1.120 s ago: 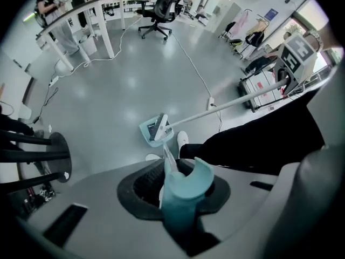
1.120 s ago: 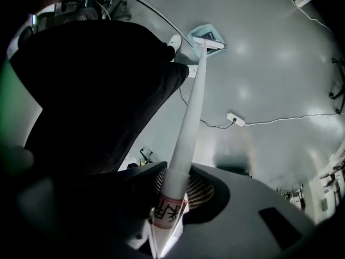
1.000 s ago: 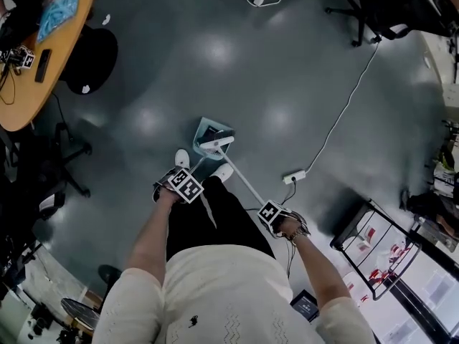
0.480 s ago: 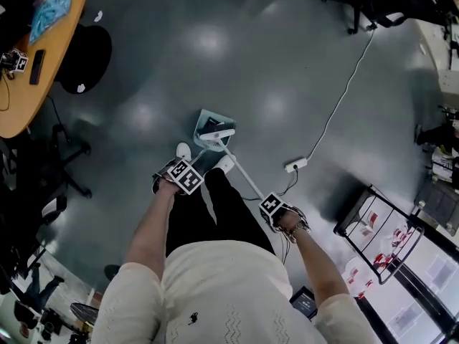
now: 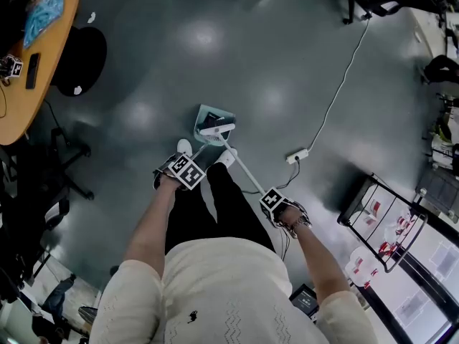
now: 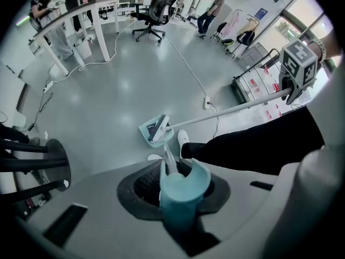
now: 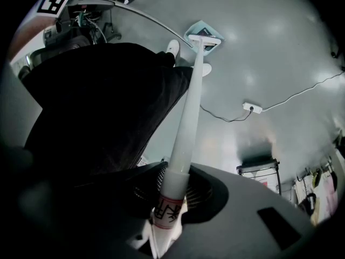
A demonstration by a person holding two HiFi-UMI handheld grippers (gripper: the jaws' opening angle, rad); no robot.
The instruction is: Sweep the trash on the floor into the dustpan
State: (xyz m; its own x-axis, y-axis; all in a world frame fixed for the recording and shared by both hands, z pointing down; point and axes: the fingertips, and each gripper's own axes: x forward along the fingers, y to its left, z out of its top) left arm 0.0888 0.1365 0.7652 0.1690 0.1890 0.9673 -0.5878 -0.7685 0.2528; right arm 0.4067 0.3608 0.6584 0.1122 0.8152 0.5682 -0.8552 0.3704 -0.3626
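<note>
A pale teal dustpan (image 5: 209, 115) (image 6: 149, 133) (image 7: 203, 30) rests on the grey floor ahead of the person's white shoes. Its thin handle runs back to my left gripper (image 5: 185, 170) (image 6: 175, 171), which is shut on the handle's teal grip (image 6: 183, 190). The broom head (image 5: 216, 129) (image 6: 160, 130) (image 7: 204, 39) lies across the dustpan's mouth. The broom's long white pole (image 5: 244, 179) (image 7: 188, 112) slants back to my right gripper (image 5: 271, 202) (image 7: 170, 201), shut on it. I cannot make out loose trash on the floor near the pan.
A white power strip (image 5: 296, 155) with its cable (image 5: 344, 84) lies on the floor to the right. A wire rack (image 5: 387, 224) stands at the right. A wooden round table (image 5: 39, 56) and a black chair base (image 5: 82, 59) are at the upper left.
The dustpan and broom head have shifted a little up the head view, away from the person's feet. Both grippers keep their hold and followed slightly.
</note>
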